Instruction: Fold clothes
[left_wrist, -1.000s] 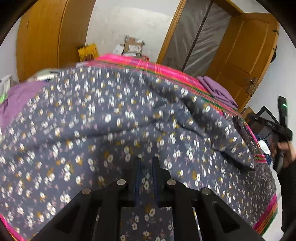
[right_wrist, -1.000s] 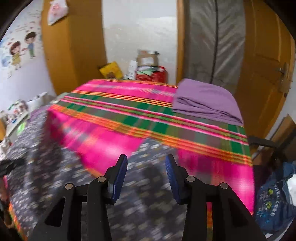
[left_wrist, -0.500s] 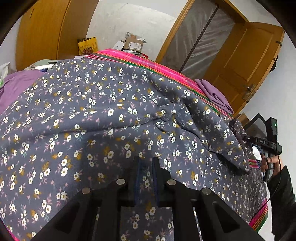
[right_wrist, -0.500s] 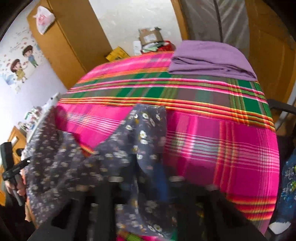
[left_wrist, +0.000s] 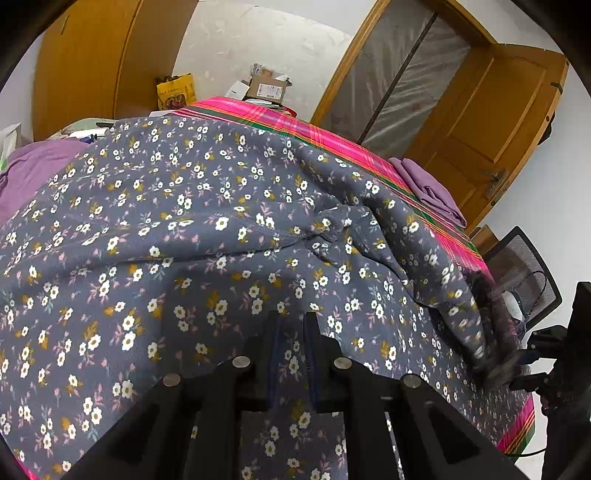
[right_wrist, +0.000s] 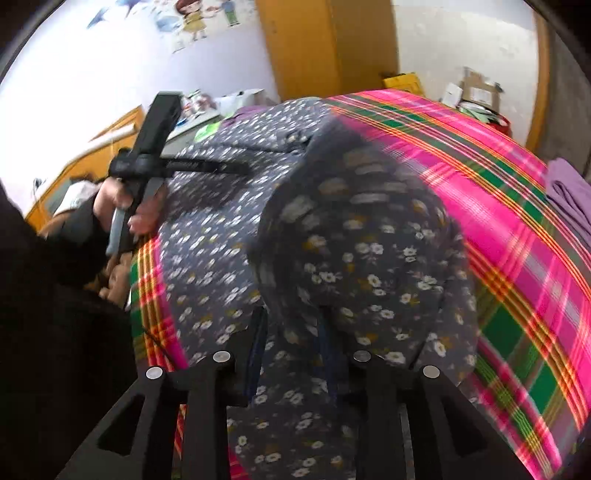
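On the bed, in the left wrist view, a grey floral garment (left_wrist: 192, 229) lies spread over a pink and green plaid bedspread (left_wrist: 436, 206), rumpled into a ridge toward the right edge. The left hand-held gripper (left_wrist: 292, 332) points down onto the cloth near the lower edge, its jaws drawn close with a strip of the floral fabric pinched between the pads. A folded purple cloth (left_wrist: 432, 192) rests on the bedspread at the far right, near a wooden door (left_wrist: 491, 122). At the right border the right hand-held gripper (left_wrist: 517, 365) shows dark and blurred at the garment's raised corner.

In the right wrist view, the garment (right_wrist: 362, 258) is heaped up in front of the camera, blurred, on the plaid bedspread (right_wrist: 517, 221). The right hand-held gripper (right_wrist: 291, 332) has floral fabric lying between its fingers; its jaws are opening, and whether the pads are pressing the cloth cannot be told. At left a hand (right_wrist: 122, 206) in a dark sleeve grips the left hand-held gripper (right_wrist: 236, 168) at the garment's edge.
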